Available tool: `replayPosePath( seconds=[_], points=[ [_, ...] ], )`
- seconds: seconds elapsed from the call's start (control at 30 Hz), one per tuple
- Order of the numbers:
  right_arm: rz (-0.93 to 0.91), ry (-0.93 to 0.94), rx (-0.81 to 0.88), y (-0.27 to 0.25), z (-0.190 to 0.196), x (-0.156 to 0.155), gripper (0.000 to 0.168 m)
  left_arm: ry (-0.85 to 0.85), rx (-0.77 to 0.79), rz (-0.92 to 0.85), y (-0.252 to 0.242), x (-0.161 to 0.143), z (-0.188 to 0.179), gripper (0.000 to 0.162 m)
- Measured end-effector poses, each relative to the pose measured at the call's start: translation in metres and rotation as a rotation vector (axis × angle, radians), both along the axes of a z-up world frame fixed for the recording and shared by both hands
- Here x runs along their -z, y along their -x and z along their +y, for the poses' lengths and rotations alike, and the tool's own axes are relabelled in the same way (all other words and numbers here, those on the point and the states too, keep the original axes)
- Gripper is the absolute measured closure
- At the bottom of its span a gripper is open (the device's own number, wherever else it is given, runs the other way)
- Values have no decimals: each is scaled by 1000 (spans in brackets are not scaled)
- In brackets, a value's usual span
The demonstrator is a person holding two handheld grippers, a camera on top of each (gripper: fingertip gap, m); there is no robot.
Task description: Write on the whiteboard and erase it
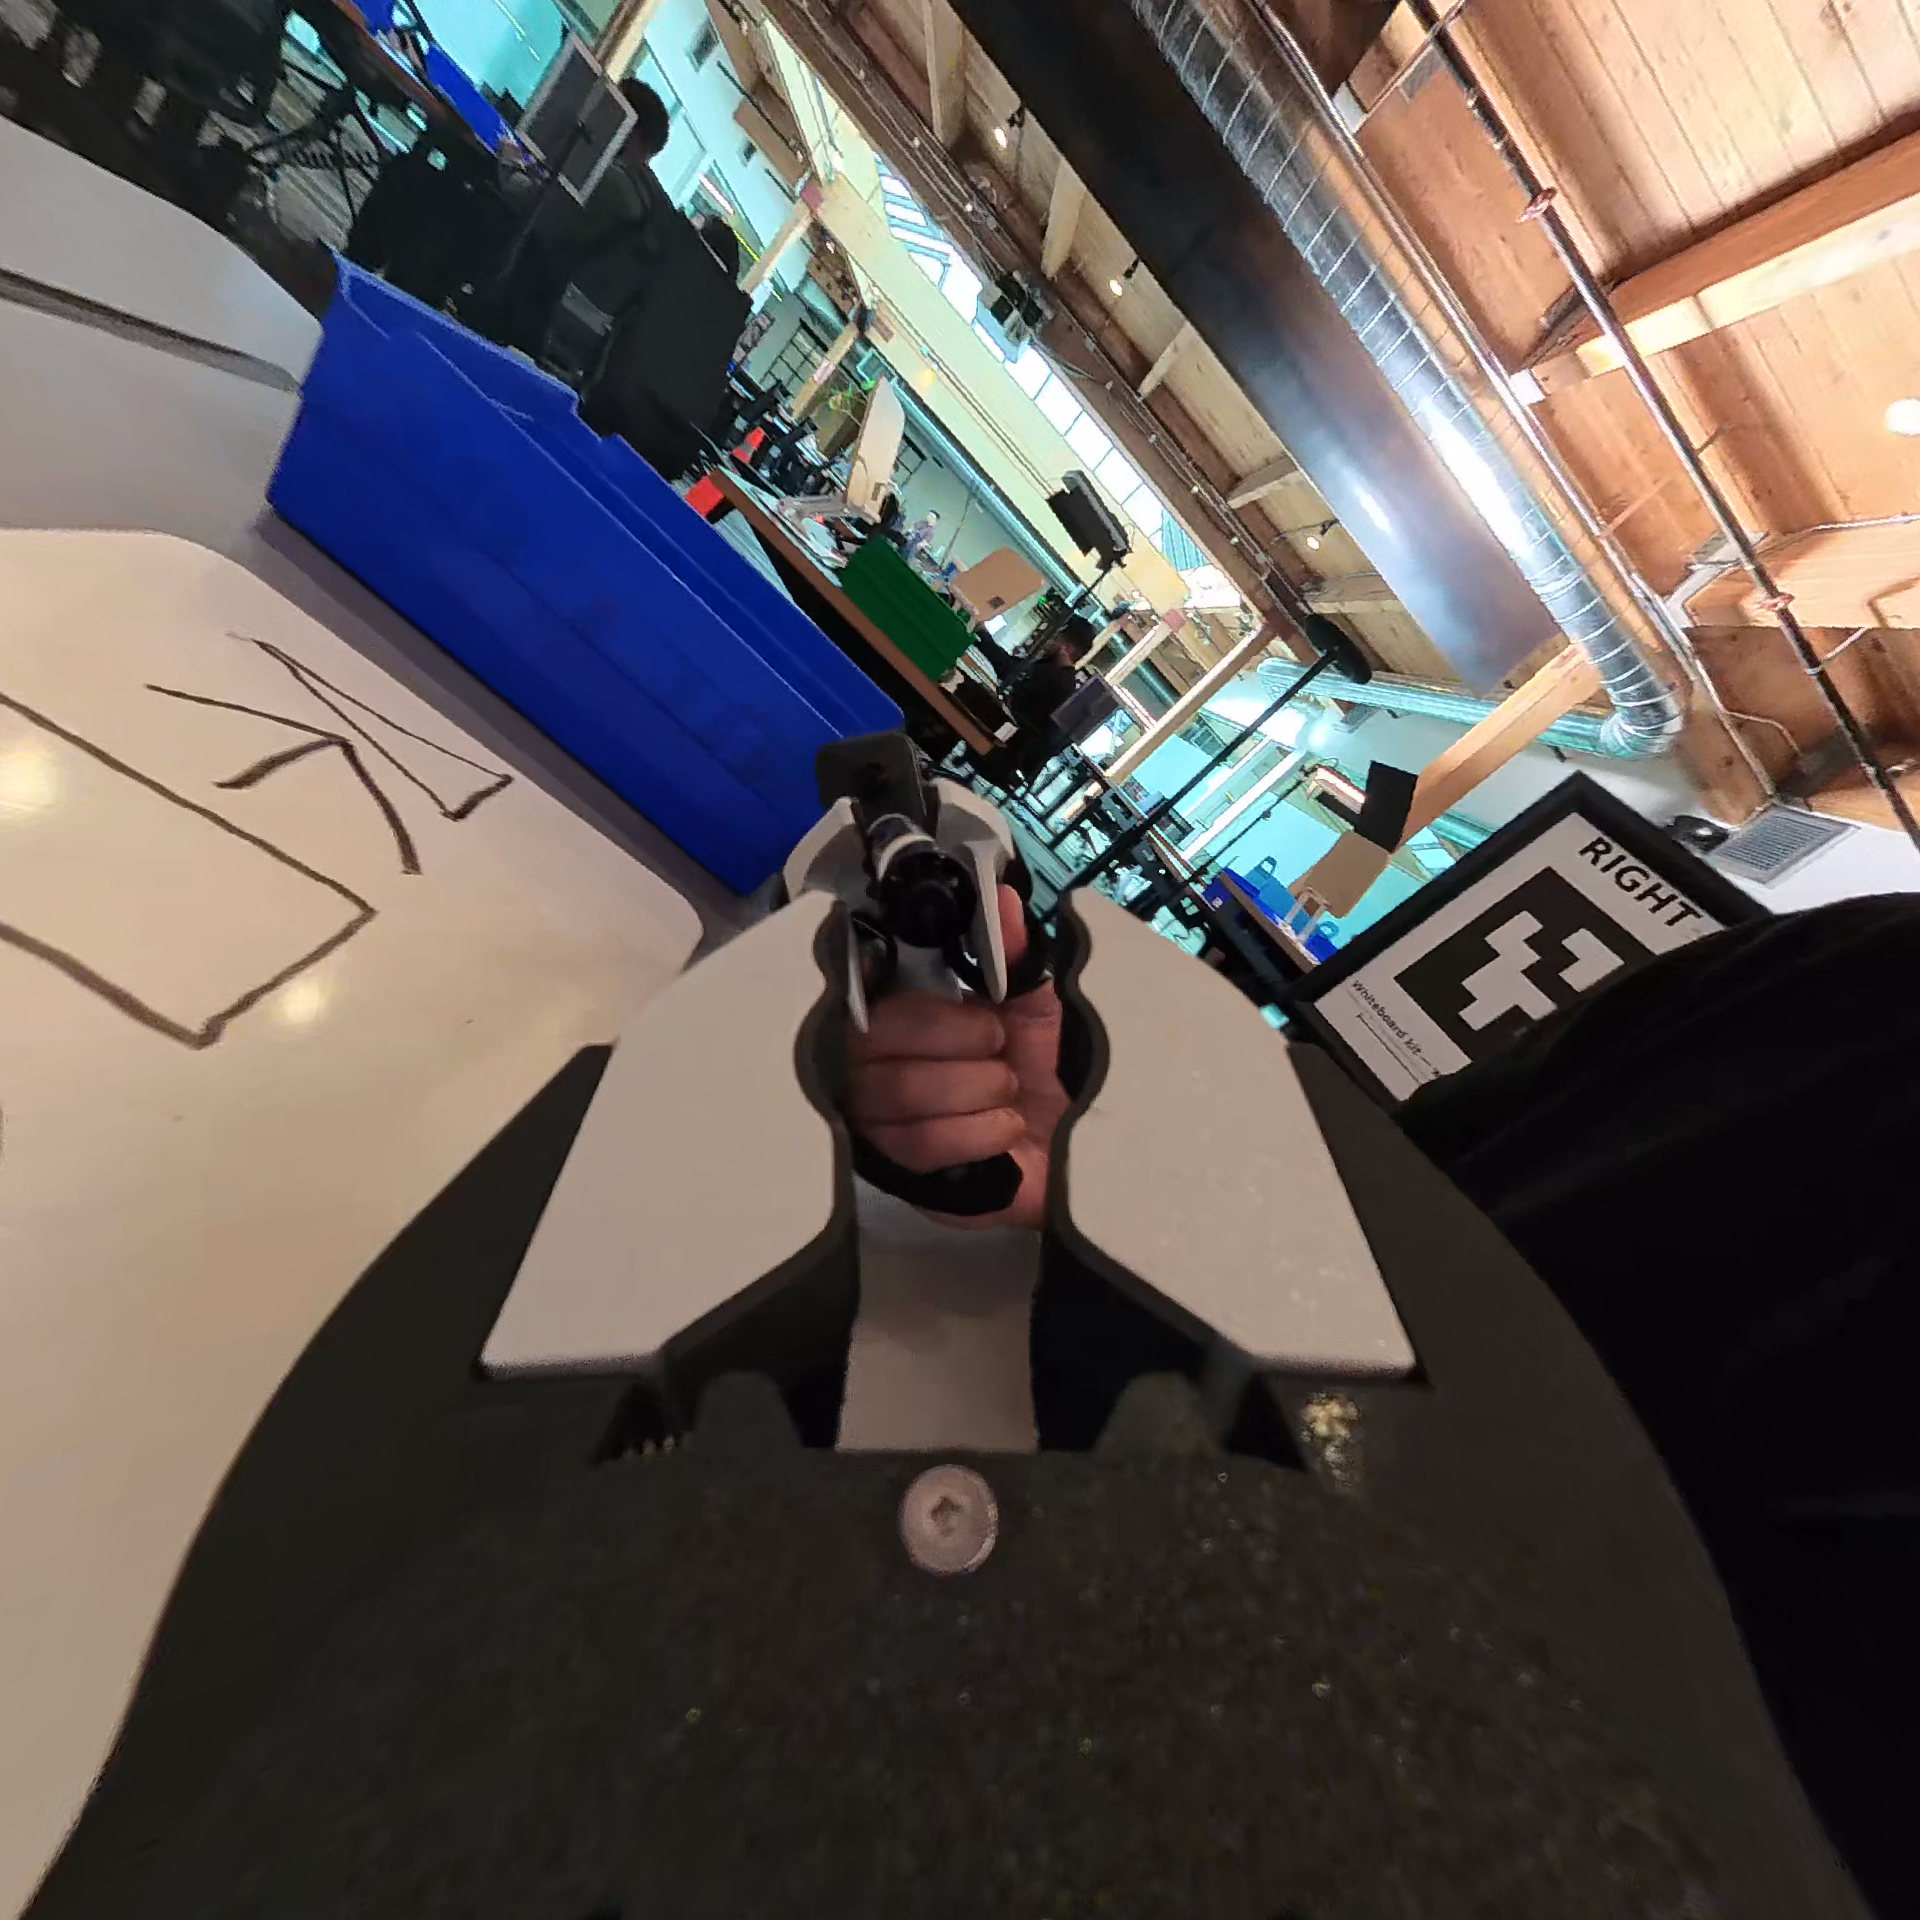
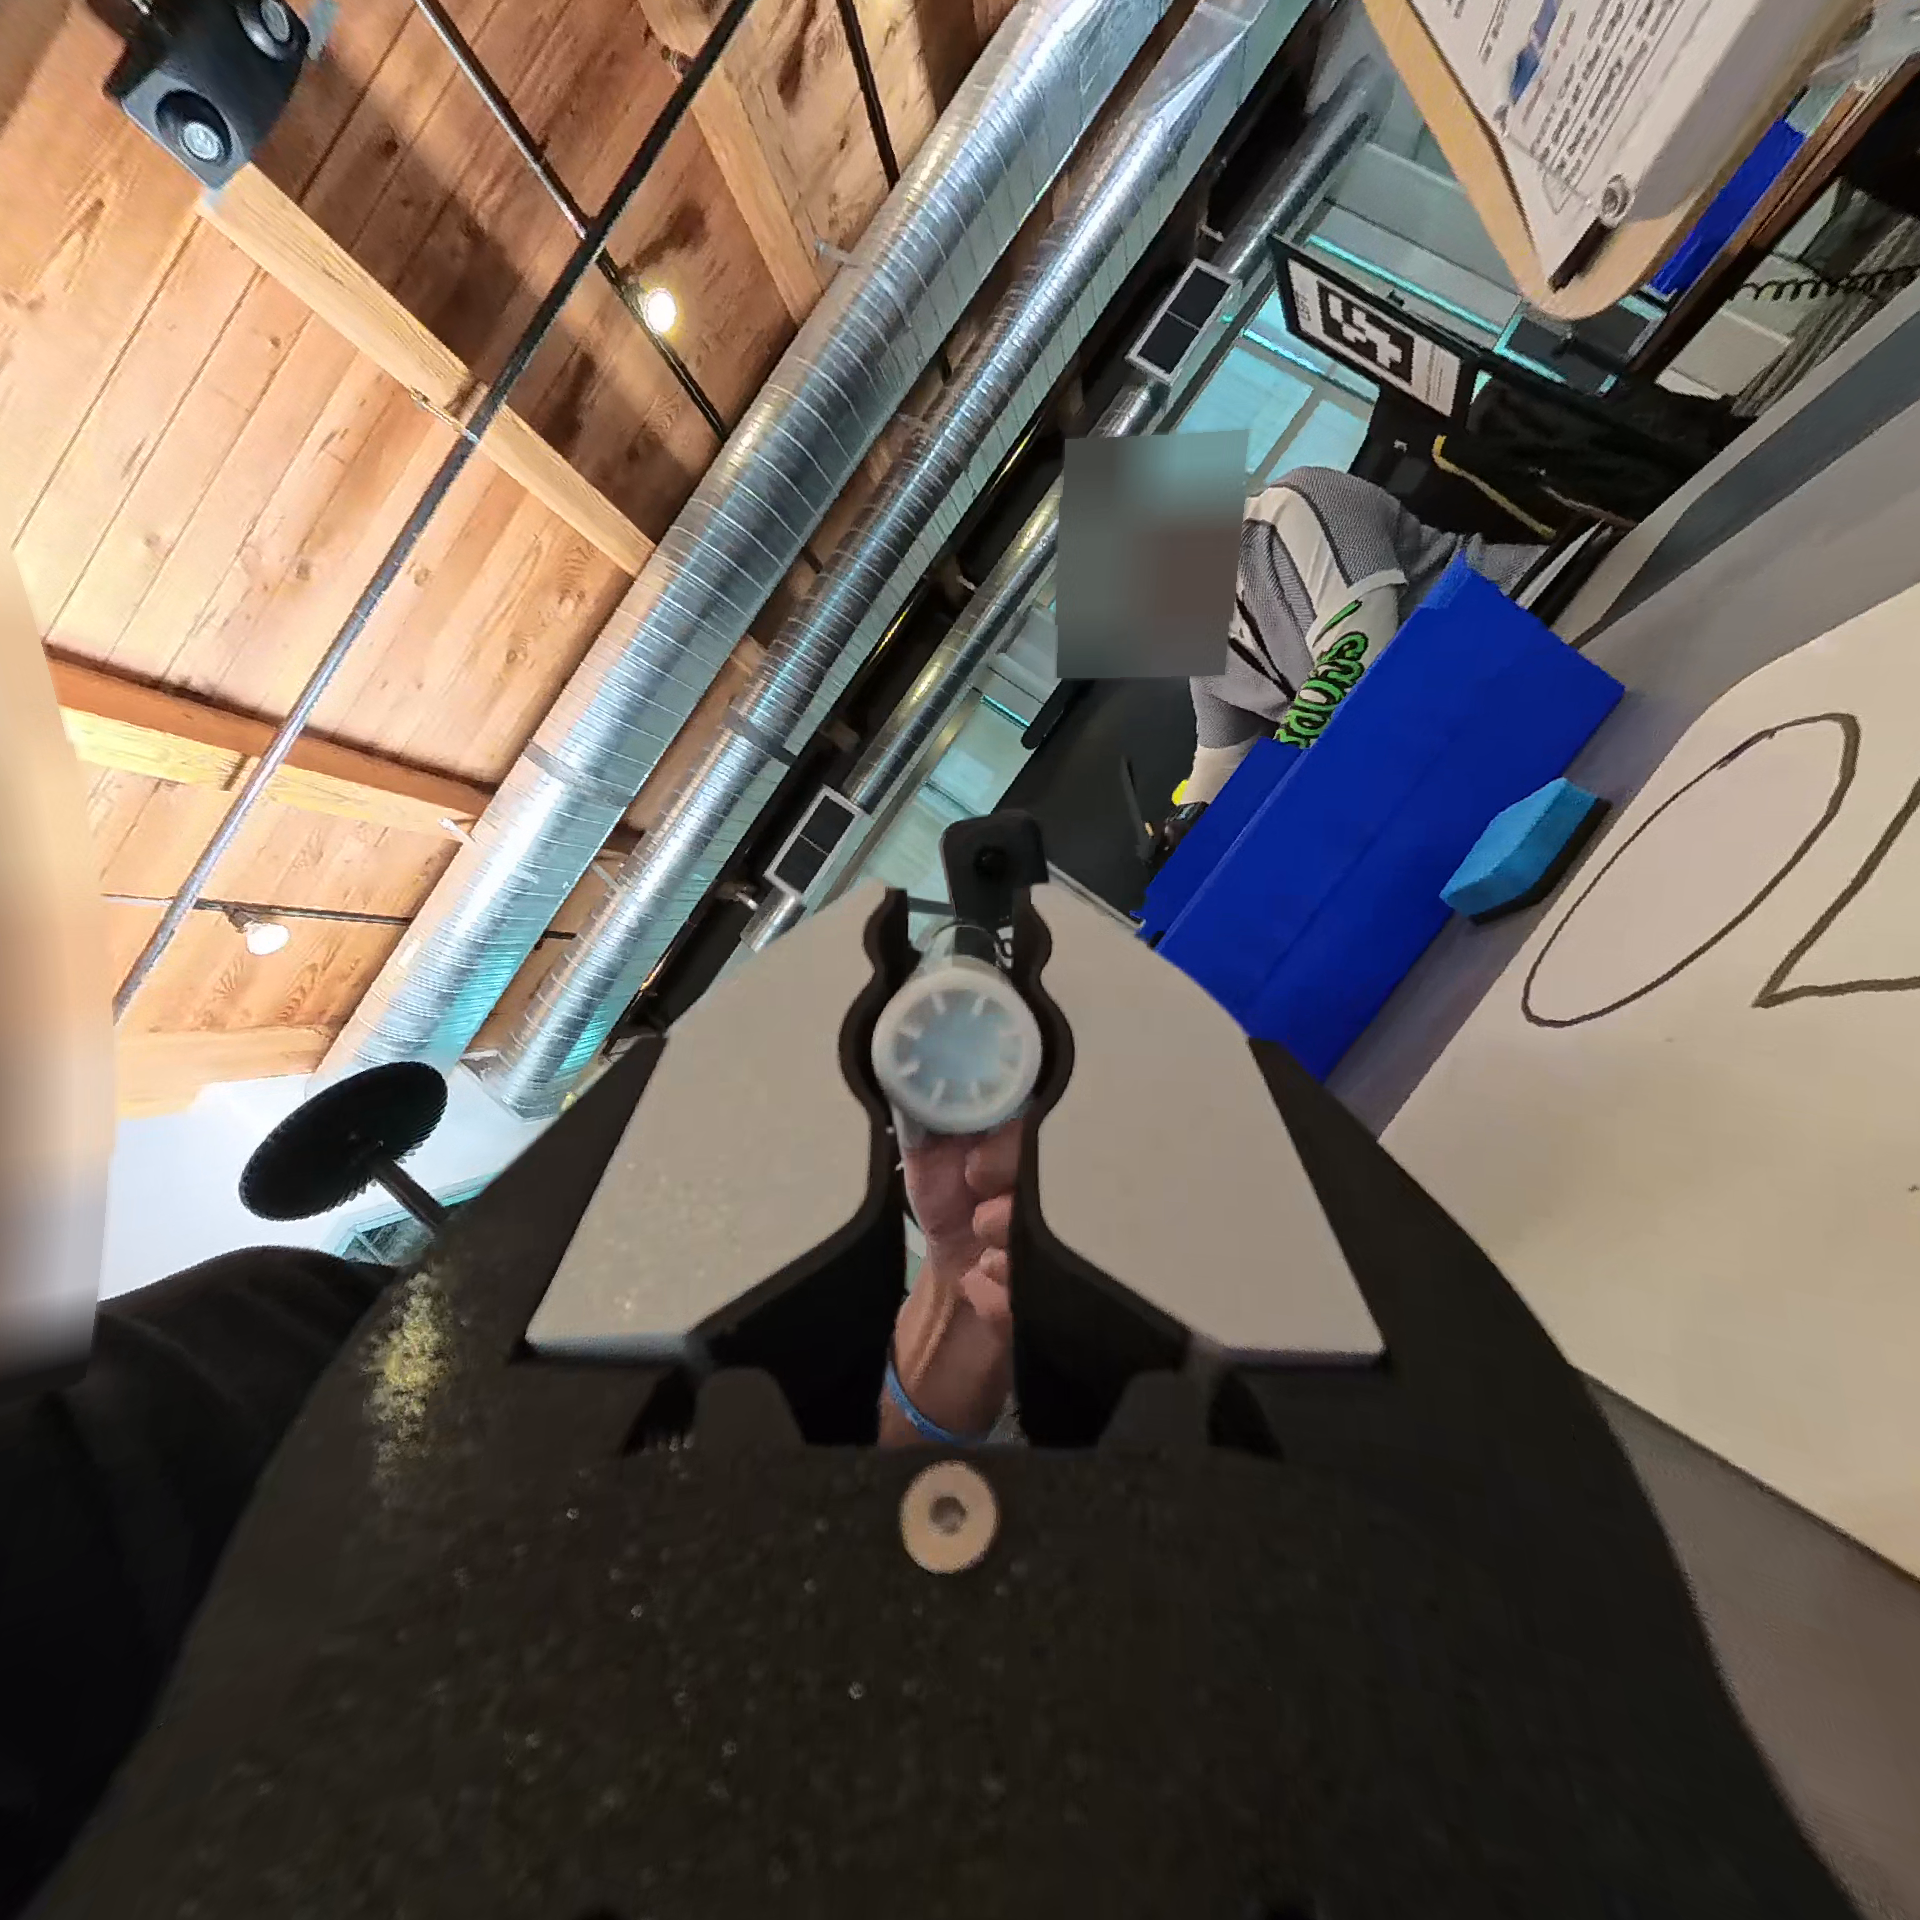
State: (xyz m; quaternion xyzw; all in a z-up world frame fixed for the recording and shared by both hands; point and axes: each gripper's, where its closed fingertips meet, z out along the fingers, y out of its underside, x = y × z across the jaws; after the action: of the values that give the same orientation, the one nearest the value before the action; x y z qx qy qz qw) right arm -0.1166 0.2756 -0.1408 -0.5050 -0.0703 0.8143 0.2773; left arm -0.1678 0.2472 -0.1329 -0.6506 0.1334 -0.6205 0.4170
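With drawing on the whiteboard, the right tongs clench the marker, the left tongs hang released and empty; capping it, then the blue eraser, likely come next.

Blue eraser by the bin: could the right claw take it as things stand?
Probably not yet. The right claw is shut on the marker, so it has no free grip. The eraser lies uncovered at the whiteboard edge beside the blue bin, with nothing blocking the way.
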Motion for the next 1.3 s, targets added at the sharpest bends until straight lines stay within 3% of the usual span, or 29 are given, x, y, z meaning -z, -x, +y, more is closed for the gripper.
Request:
replayPosePath(
  seconds=[0.1, 0.23, 0.3, 0.53, 0.67, 0.77, 0.9, 1.07, 1.3],
  points=[
    [-10, -3, -12, -1, -1, 1, 149, -39, -35, 9, 7, -2, 1, 141],
    [-32, -27, -24, 1, -4, 0, 149, -79, -11, 100, 0, 5, -4, 143],
    [-45, -40, -37, 3, -7, 0, 149, -93, -24, 110, 1, 4, -4, 153],
    [-69, -70, -25, -2, -7, -1, 148, -120, 22, 194, -7, 14, -12, 154],
    [-127, -86, -22, 1, -10, 8, 148, -95, -33, 154, -2, 15, -3, 154],
    [-9, 4, 31, -6, -4, 4, 148, -102, 1, 157, -10, 15, -9, 154],
    [36, 44, 102, -8, -1, 5, 148, -61, -117, 28, -8, 8, 4, 154],
    [145, 187, 201, -12, 3, 14, 149, -66, -284, 11, -11, 7, 14, 152],
    [165, 190, 264, -22, 10, 11, 148, -81, -324, 24, -18, 11, 14, 153]
  ],
)
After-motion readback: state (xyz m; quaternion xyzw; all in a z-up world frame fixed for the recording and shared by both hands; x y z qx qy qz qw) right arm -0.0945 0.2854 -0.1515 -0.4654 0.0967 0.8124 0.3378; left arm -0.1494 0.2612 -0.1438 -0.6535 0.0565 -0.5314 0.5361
